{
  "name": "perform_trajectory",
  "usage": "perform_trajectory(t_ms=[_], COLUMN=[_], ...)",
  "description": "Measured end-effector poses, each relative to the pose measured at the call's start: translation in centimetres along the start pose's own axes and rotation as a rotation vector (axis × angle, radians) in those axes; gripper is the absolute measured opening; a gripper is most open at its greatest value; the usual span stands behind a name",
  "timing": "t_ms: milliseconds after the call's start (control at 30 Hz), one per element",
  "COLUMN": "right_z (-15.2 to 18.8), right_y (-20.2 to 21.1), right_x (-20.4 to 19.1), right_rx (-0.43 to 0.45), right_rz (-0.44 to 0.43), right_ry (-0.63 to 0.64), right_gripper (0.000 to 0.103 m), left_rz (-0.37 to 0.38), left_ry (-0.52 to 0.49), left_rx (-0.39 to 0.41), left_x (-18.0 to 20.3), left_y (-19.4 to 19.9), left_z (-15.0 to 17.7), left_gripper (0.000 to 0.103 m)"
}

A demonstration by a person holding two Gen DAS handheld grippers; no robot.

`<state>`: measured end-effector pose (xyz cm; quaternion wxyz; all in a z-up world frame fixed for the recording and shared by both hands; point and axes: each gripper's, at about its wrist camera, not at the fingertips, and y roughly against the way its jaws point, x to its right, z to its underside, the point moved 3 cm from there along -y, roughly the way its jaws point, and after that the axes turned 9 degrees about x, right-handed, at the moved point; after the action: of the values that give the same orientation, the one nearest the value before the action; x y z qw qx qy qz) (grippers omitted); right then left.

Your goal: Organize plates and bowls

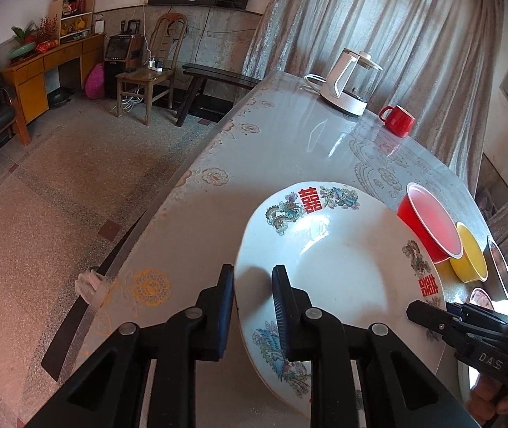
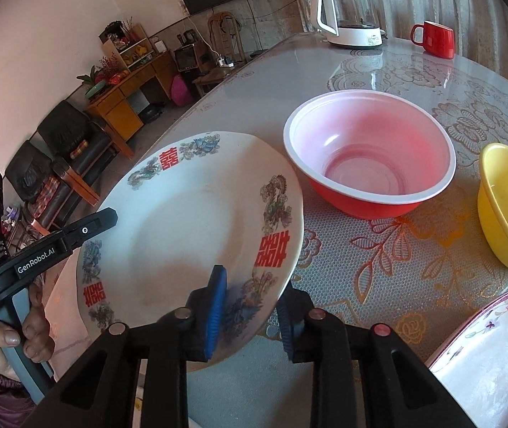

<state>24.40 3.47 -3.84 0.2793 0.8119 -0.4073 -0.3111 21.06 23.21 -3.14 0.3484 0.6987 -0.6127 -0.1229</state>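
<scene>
White plate (image 2: pixel 189 221) looks glazed ceramic: stiff, slick, breakable, fairly heavy. Left gripper (image 1: pixel 252 306) and right gripper (image 2: pixel 252 308) each pinch its rim at opposite edges; rim holds seem soundest, kept level above the table (image 2: pixel 378 267).

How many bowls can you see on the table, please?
2: the red bowl sits right of the white plate, and the yellow bowl stands at the red one's right. Others may lie outside both views.

White dragon-patterned plate (image 2: pixel 189 221), tilted, beside red bowl (image 2: pixel 370 157) and yellow bowl (image 2: pixel 507 210).
</scene>
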Motion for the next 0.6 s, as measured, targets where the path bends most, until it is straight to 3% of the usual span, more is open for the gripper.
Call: perform_trajectory(t_ms=[167, 500, 600], right_z=[-0.2, -0.7, -0.8], right_y=[-0.3, -1.3, -1.3], right_x=[0.2, 0.2, 0.1], right_rx=[-0.002, -0.02, -0.02], right_rz=[-0.008, -0.029, -0.026], right_ry=[-0.015, -0.05, -0.039], right_gripper=[0.027, 0.031, 0.031], left_rz=[0.022, 0.102, 0.075], left_ry=[-0.037, 0.021, -0.004], left_rx=[-0.014, -0.045, -0.04], left_x=[0.1, -0.1, 0.4], left_y=[-0.6, -3.2, -3.1], left_z=[-0.3, -1.1, -1.0], left_gripper=[0.022, 0.03, 0.032])
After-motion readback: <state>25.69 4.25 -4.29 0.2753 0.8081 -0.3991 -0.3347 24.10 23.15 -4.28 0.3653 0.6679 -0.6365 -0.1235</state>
